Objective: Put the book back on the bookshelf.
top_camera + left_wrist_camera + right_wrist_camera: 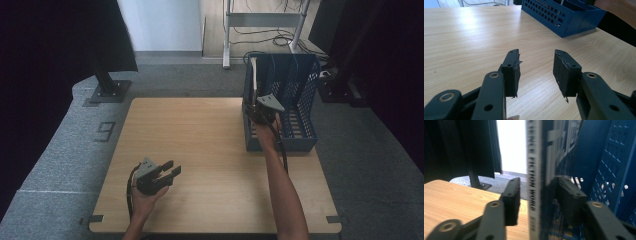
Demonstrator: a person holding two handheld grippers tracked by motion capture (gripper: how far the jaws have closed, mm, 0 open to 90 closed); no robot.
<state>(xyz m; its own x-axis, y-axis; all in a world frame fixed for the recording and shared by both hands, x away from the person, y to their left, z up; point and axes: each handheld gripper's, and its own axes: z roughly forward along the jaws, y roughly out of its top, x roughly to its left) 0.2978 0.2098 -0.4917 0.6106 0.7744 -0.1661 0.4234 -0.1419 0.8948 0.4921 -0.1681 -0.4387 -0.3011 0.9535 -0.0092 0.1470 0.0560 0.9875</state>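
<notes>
A book (541, 157) with a white spine stands upright in the leftmost slot of a blue perforated file rack (300, 100). My right gripper (256, 106) reaches the rack's left front corner. In the right gripper view its jaws straddle the book: the right pad (566, 195) lies against the dark cover, and the left pad (514, 195) stands a small gap off the spine, so the gripper (537, 185) is open. My left gripper (169, 171) rests low over the wooden table (200, 140) at the front left. It is open (536, 57), with nothing between its jaws.
The blue rack (564, 17) takes up the table's back right corner. Grey carpet surrounds the table. A black stand base (107, 90) sits at the back left. A metal frame with cables (265, 30) stands behind the rack.
</notes>
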